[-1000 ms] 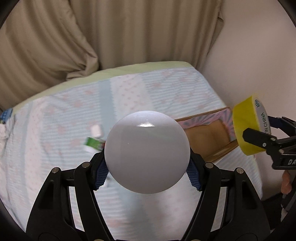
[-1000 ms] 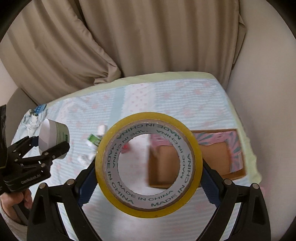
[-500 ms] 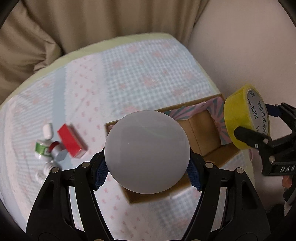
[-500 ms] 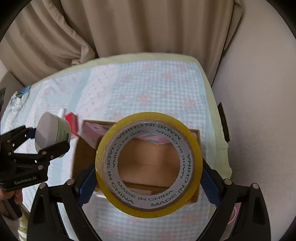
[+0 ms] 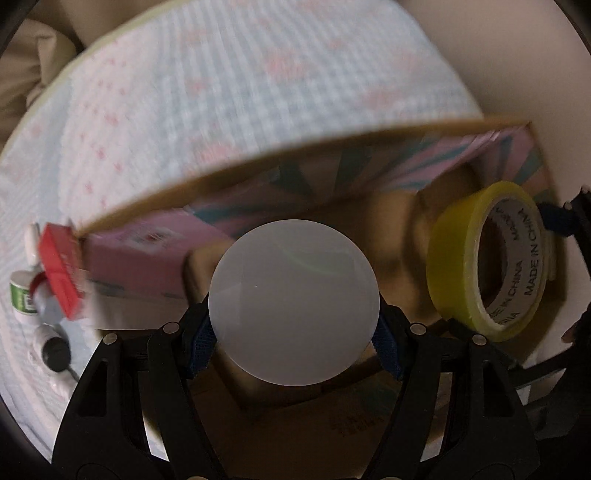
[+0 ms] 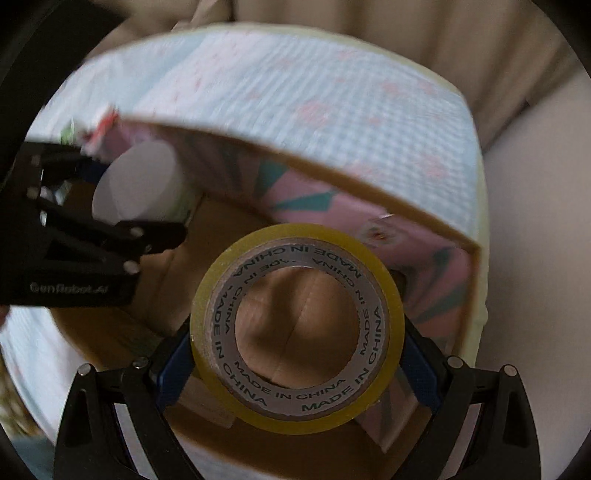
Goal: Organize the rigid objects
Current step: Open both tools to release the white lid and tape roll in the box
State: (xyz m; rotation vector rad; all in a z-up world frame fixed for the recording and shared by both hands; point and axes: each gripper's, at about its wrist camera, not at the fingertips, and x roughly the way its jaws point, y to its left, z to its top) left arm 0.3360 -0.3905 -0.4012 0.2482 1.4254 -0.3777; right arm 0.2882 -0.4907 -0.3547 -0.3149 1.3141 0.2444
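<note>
While motion is blurring the cardboard box (image 5: 332, 144) edges, the left gripper (image 5: 293, 328) is clamping a white round container (image 5: 293, 302) at lower centre; the right gripper (image 6: 297, 354) is squeezing a yellow tape roll (image 6: 297, 413), both above the box.

Your left gripper (image 5: 293, 332) points straight down, pads clamped on a round white container (image 5: 293, 302), while your right gripper (image 6: 295, 354) squeezes a tape roll (image 6: 295, 326).

Checked blue bedsheet (image 5: 258, 92) with pink motifs, beige curtain (image 6: 369, 22) behind
</note>
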